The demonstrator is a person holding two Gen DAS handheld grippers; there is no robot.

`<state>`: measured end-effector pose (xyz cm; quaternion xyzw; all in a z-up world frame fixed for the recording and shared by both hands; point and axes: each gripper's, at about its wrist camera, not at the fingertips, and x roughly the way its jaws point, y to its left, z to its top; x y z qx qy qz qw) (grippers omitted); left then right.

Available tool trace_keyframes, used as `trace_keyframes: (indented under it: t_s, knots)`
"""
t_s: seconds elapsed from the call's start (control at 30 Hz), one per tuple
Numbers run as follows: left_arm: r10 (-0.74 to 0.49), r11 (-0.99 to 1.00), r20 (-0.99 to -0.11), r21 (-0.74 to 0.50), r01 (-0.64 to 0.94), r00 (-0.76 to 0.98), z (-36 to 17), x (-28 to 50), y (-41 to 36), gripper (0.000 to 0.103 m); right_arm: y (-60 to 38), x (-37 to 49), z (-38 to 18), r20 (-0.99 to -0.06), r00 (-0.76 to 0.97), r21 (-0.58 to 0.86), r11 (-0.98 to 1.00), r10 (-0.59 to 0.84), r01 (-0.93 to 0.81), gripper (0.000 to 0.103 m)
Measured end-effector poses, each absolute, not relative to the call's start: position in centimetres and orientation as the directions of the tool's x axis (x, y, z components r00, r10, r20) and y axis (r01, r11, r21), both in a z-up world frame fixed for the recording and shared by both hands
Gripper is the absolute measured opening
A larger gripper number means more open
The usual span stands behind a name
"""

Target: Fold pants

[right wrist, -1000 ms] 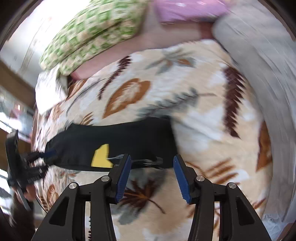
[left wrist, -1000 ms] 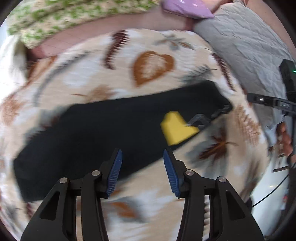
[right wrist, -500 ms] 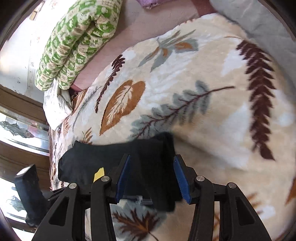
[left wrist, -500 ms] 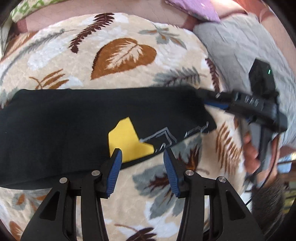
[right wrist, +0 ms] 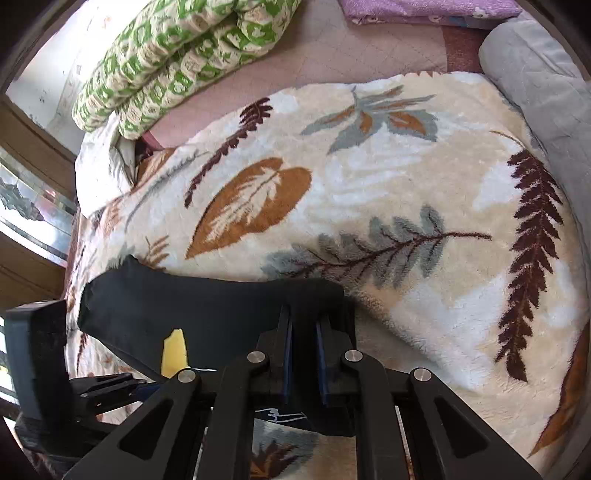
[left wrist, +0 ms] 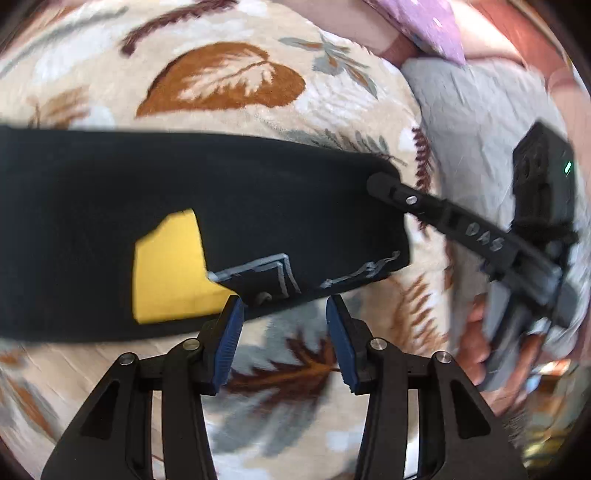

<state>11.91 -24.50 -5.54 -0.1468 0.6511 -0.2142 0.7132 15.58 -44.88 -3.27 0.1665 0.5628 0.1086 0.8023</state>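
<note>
Black pants (left wrist: pixel 221 199) with a yellow patch (left wrist: pixel 170 273) and grey line print lie in a long folded strip across a leaf-patterned blanket (left wrist: pixel 229 77). My left gripper (left wrist: pixel 284 314) is open, its blue pads just at the strip's near edge, beside the yellow patch. My right gripper (right wrist: pixel 303 325) is shut on the end of the pants (right wrist: pixel 207 314); it also shows in the left wrist view (left wrist: pixel 384 184), at the strip's right corner. The left gripper shows at the lower left of the right wrist view (right wrist: pixel 110 384).
A green patterned rolled quilt (right wrist: pixel 177 55) and a purple cloth (right wrist: pixel 424 11) lie at the far side of the bed. A grey quilted cover (right wrist: pixel 546 88) lies along the right. Wooden furniture with a mirror (right wrist: pixel 26 206) stands at the left.
My right gripper has closed on the end of the pants. My left gripper has moved closer to the near edge by the yellow patch and stays open.
</note>
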Motion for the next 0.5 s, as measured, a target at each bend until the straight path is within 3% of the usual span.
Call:
trace_keyframes:
  t_s: [0.1,0.23,0.37,0.5]
  knots:
    - [-0.572,0.816,-0.818,-0.575,-0.064,0.055,-6.2,10.4,-23.6,0.045,-45.0,15.7,-3.4,-0.862,0.346,0.398,0.917,0.371,0.009,0.011]
    - [-0.584,0.787,-0.805,-0.593,-0.172,0.101,-7.4,9.8,-23.7,0.045,-45.2,15.9,-3.9,-0.859,0.341,0.411,0.912,0.382,0.015,0.011]
    - [-0.645,0.659,-0.747,-0.651,-0.377,0.162,-9.8,9.9,-22.1,0.044,-45.4,15.7,-3.9,-0.854,0.338,0.425,0.905,0.397,0.010,0.011]
    - [-0.651,0.629,-0.738,-0.657,-0.416,0.180,-10.2,10.5,-22.3,0.043,-45.4,15.6,-3.7,-0.852,0.334,0.427,0.904,0.404,-0.005,0.011]
